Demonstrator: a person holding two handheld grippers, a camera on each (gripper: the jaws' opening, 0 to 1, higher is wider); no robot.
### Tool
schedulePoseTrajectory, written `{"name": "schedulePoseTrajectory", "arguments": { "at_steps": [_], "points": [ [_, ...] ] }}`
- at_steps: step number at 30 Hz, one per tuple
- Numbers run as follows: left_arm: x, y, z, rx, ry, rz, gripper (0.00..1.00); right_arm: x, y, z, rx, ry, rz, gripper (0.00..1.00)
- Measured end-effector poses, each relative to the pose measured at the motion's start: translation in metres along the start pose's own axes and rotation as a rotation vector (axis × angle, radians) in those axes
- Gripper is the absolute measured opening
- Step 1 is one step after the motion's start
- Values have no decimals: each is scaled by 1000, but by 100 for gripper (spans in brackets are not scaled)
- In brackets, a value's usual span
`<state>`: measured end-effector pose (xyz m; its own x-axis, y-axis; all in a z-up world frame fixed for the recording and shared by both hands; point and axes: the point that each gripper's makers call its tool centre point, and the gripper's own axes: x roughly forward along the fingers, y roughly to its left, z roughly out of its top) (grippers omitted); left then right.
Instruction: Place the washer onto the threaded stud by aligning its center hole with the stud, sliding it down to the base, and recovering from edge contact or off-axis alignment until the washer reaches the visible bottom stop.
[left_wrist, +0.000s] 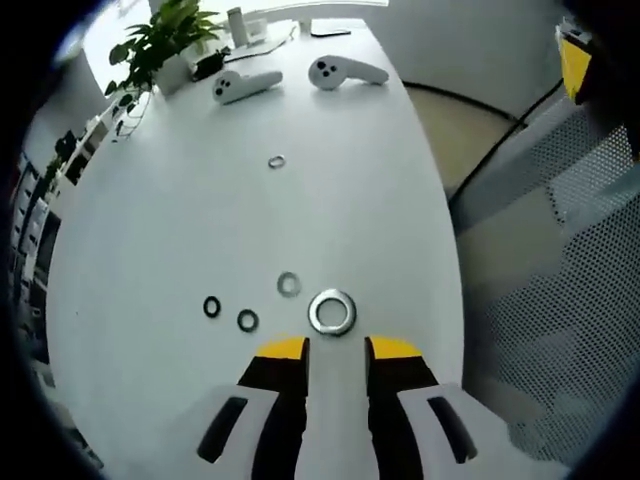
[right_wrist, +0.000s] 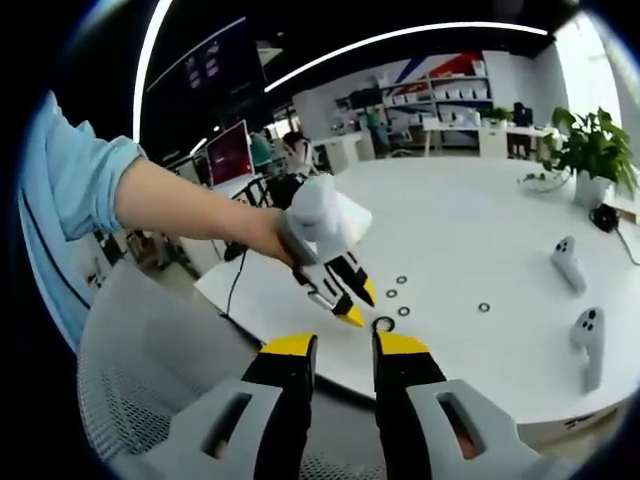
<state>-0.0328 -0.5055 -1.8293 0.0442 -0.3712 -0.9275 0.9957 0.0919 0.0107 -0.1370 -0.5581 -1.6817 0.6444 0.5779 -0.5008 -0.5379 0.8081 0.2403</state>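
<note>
A large silver washer (left_wrist: 332, 311) lies flat on the white table (left_wrist: 200, 220), just beyond my left gripper (left_wrist: 338, 350), whose yellow-tipped jaws stand open with nothing between them. Smaller washers (left_wrist: 289, 285) (left_wrist: 247, 320) and a black ring (left_wrist: 212, 306) lie to its left, and another small ring (left_wrist: 277, 161) sits farther off. In the right gripper view a hand holds the left gripper (right_wrist: 360, 304) over the table edge, close to the large washer (right_wrist: 384, 323). My right gripper (right_wrist: 345, 345) is open and empty, off the table's near edge.
Two white controllers (left_wrist: 245, 85) (left_wrist: 345, 72) and a potted plant (left_wrist: 160, 40) stand at the table's far end. A mesh chair (left_wrist: 560, 300) is beside the table's right edge. A person's sleeved arm (right_wrist: 150, 200) reaches in from the left.
</note>
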Motion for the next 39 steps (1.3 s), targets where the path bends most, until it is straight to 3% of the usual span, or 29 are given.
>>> {"name": "schedulePoseTrajectory", "arguments": {
  "at_steps": [13,21,39],
  "points": [
    [24,0,0,66,57,-15,25,0,-3,1,8,-10,-12,24],
    [24,-2,4,83,49,-30,22,0,-4,2,11,-17,-18,24],
    [19,-1,9,71,35,0,19,0,-4,3,15,-23,-20,24]
  ]
}}
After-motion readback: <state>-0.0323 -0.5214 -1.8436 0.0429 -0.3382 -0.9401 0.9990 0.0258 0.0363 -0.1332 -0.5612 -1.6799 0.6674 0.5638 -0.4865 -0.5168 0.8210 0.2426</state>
